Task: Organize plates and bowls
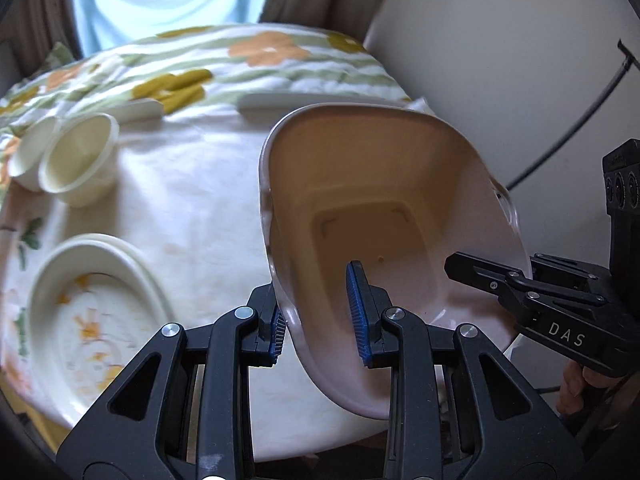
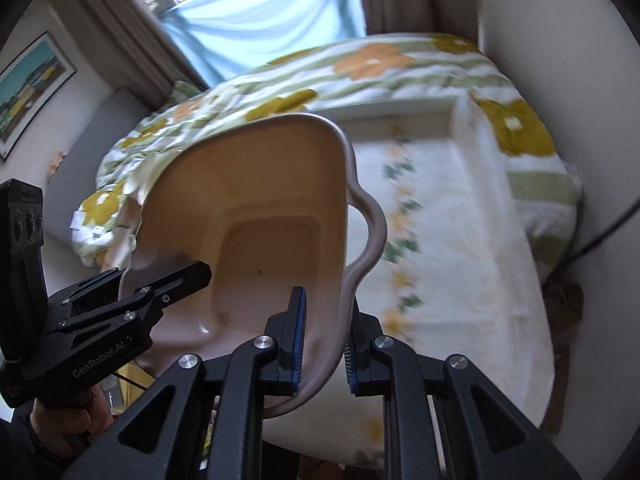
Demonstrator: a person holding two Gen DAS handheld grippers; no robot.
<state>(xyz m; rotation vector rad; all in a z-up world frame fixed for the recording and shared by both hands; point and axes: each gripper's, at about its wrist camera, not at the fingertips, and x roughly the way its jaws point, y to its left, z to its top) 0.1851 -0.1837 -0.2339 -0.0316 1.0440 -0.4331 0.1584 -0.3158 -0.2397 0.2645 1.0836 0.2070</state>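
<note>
Both grippers are clamped on one pink tub [image 1: 380,200], held tilted above the table [image 1: 192,200]: the left gripper [image 1: 320,316] bites its left wall, the right gripper [image 2: 324,340] its right wall by the wavy handle. At ten o'clock from the left jaws sit two cream cups [image 1: 80,160], side by side; at eight o'clock, one floral plate [image 1: 92,312], its near edge cut off. One blurred flat dish [image 1: 312,101] lies at twelve o'clock, partly hidden behind the tub.
</note>
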